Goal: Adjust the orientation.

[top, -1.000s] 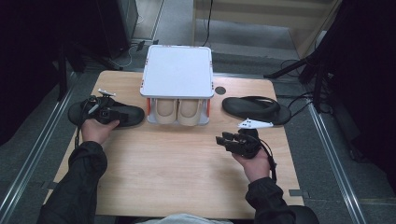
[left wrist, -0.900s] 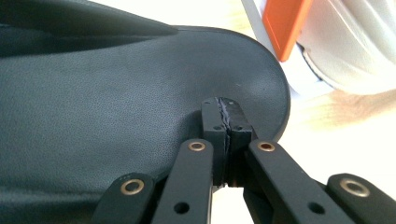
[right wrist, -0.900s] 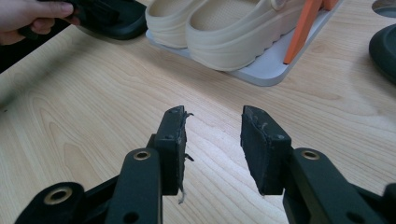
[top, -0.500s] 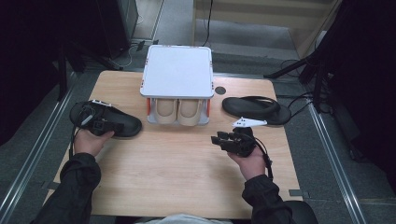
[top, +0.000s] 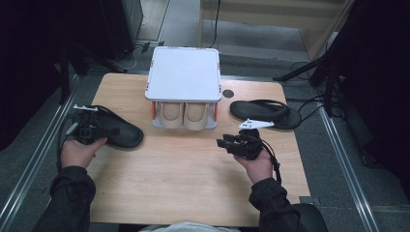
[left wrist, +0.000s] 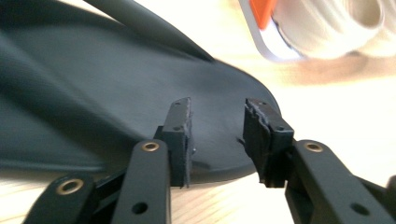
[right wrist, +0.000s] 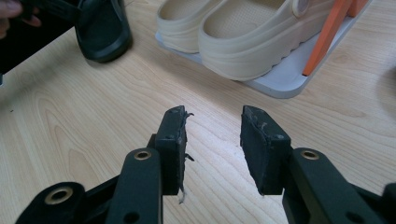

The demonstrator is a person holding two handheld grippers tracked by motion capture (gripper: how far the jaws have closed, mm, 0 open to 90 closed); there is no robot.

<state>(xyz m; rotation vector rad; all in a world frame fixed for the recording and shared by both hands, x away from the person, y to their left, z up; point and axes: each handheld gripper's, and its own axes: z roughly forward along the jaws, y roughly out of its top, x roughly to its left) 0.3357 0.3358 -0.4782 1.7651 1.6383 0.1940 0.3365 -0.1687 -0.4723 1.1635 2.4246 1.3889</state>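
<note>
Now that its jaws have just been opening, the left gripper (left wrist: 217, 135) stands half-spread with nothing clamped; the black sandal (left wrist: 116, 88) lies just beyond its tips, released onto the table (top: 193, 174); the right gripper (right wrist: 214, 140) idles likewise parted, empty, awaiting another grasp.

Black flip-flops: I count two, one (top: 113, 130) at the table's left edge, one (top: 265, 112) at the right.
Beige clogs: I see two, the left one (top: 172, 114) and the right one (top: 197, 114), side by side.
Shoe rack: one (top: 183, 75), white top, orange posts.
Table: one (top: 183, 179), wooden.
Grippers: I run two, left (left wrist: 217, 135) and right (right wrist: 214, 142).
</note>
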